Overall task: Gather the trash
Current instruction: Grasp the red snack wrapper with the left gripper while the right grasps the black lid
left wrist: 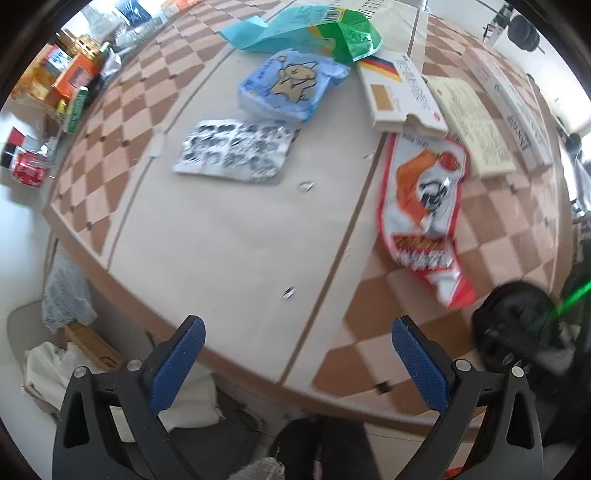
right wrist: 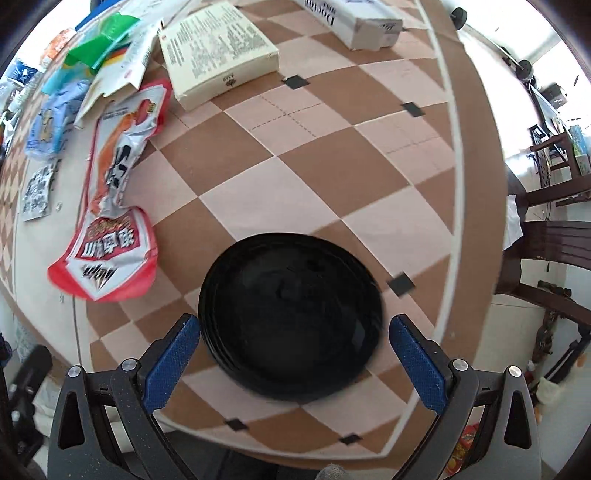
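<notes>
Trash lies on a checkered table [left wrist: 229, 251]. In the left wrist view I see a red and white snack bag [left wrist: 424, 206], a silver foil wrapper [left wrist: 236, 149], a blue cartoon bag [left wrist: 291, 86], a green and teal bag [left wrist: 314, 31] and flat cardboard boxes [left wrist: 402, 92]. My left gripper [left wrist: 295, 350] is open and empty over the near table edge. In the right wrist view my right gripper [right wrist: 293, 350] is open, its fingers either side of a black round dish [right wrist: 291, 314]. The red snack bag [right wrist: 110, 206] lies to its left.
A cream box [right wrist: 218, 51] and a white box [right wrist: 354, 22] lie at the far side. Colourful boxes [left wrist: 70, 81] stand at the far left corner. Cloths and bags [left wrist: 62, 354] lie on the floor below the edge. Dark wooden chairs [right wrist: 554, 251] stand at right.
</notes>
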`<move>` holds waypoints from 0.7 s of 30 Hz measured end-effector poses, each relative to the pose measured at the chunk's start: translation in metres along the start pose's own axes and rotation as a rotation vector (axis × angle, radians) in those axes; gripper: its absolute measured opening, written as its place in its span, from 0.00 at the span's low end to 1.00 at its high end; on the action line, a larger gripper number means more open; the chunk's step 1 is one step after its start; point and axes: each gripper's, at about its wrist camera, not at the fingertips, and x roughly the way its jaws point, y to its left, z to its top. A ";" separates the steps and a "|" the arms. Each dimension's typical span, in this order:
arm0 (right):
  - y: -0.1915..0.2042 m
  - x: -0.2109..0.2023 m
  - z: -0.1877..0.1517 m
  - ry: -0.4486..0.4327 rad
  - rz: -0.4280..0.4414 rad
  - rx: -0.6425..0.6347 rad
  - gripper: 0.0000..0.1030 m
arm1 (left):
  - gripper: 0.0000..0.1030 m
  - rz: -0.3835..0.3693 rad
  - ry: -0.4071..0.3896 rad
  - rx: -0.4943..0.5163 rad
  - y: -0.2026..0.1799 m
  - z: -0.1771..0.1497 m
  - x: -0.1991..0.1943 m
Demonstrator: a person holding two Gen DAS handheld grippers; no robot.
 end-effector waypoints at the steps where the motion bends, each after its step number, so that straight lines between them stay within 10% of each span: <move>1: -0.003 0.002 0.003 -0.002 -0.003 0.011 0.97 | 1.00 -0.023 0.006 -0.003 -0.005 0.008 0.001; 8: -0.030 -0.014 0.025 -0.036 0.011 0.062 0.53 | 1.00 -0.090 0.060 0.103 -0.059 0.062 0.032; 11: -0.044 -0.016 0.036 0.013 0.099 0.078 0.56 | 0.98 -0.088 0.095 0.140 -0.071 0.074 0.049; 15: -0.057 -0.028 0.038 -0.007 0.131 0.064 0.85 | 0.77 -0.075 0.086 0.165 -0.073 0.076 0.058; 21: -0.079 -0.039 0.031 -0.003 0.154 0.084 0.89 | 0.57 -0.085 0.048 0.195 -0.072 0.061 0.050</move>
